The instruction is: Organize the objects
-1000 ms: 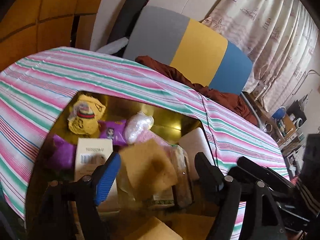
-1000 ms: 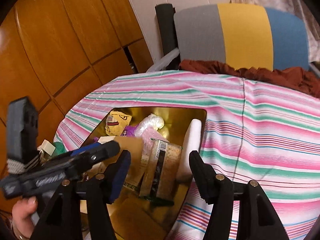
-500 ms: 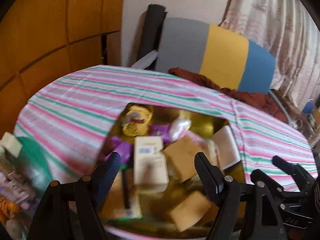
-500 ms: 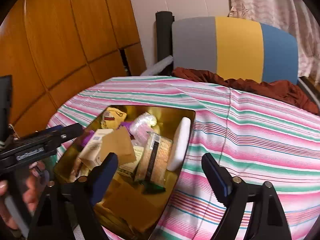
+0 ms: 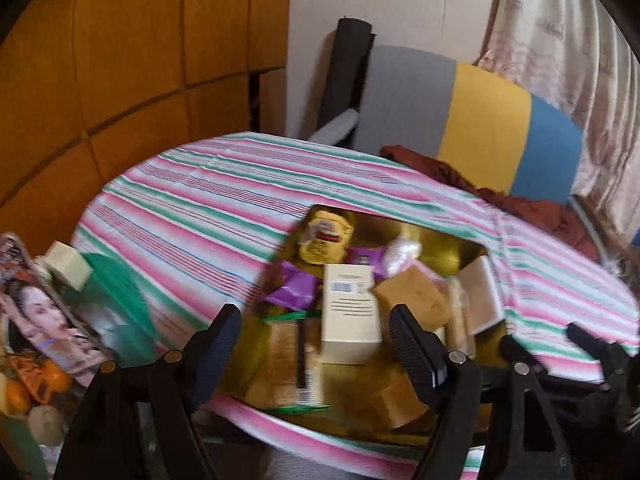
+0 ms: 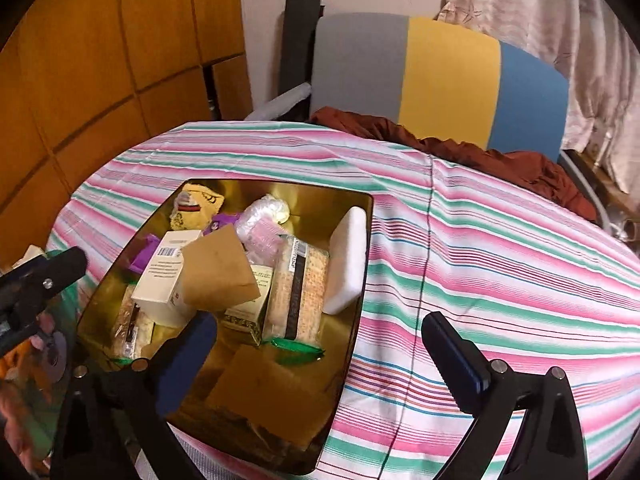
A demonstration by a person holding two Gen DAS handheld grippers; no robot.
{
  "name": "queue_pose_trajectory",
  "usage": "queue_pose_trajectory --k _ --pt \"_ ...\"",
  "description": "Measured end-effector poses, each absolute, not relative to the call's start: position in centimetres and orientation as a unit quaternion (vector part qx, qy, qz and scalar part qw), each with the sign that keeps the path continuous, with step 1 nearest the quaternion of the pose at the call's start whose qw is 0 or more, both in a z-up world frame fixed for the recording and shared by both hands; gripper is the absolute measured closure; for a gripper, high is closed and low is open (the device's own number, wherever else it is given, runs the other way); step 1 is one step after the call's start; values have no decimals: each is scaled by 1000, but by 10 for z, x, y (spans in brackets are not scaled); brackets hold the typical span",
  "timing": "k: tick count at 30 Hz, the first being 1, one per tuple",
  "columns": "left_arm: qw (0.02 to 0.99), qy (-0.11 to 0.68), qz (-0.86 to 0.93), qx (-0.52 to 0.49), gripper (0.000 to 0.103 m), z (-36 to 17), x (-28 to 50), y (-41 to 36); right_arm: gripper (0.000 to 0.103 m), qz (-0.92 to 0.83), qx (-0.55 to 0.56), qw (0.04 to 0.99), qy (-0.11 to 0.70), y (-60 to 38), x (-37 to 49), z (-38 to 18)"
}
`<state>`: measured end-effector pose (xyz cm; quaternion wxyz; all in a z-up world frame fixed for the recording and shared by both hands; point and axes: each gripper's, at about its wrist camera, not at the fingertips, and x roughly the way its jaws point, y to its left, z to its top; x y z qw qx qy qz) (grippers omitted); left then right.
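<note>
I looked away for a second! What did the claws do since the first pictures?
Both pulled back from the gold tray. The right claw has just been opening wide, nothing between its fingers; the left claw is open and empty. The tan packet lies on the pile. The striped cloth didn't move.

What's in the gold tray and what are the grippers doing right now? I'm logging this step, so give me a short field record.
surface: striped tablecloth
container: gold tray, on the cloth
contents: white box, brown card, cracker pack, white block, yellow pouch
left gripper: open, empty
right gripper: jaws have just been opening, nothing between them
</note>
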<state>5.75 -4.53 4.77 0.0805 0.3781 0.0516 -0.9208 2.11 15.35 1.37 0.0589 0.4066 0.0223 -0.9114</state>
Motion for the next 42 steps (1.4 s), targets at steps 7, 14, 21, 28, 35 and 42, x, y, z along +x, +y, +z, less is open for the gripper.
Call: queue_pose_trajectory --k 7,14,21,28,35,42 --pt "102 19 -916 387 26 44 64 -40 0 -906 420 42 15 145 22 25" --pt "105 20 -912 395 26 42 65 -37 0 -912 409 18 29 141 29 30" --pt "96 27 -901 422 32 37 64 -38 0 -910 413 12 23 140 30 28" --pt "92 19 -898 430 38 32 63 -33 0 -912 409 0 36 135 33 27" --pt "90 27 -893 440 39 28 62 -35 0 -915 402 -9 43 133 33 27" --pt "92 21 -895 436 44 27 63 -33 0 -912 407 -18 56 132 32 22"
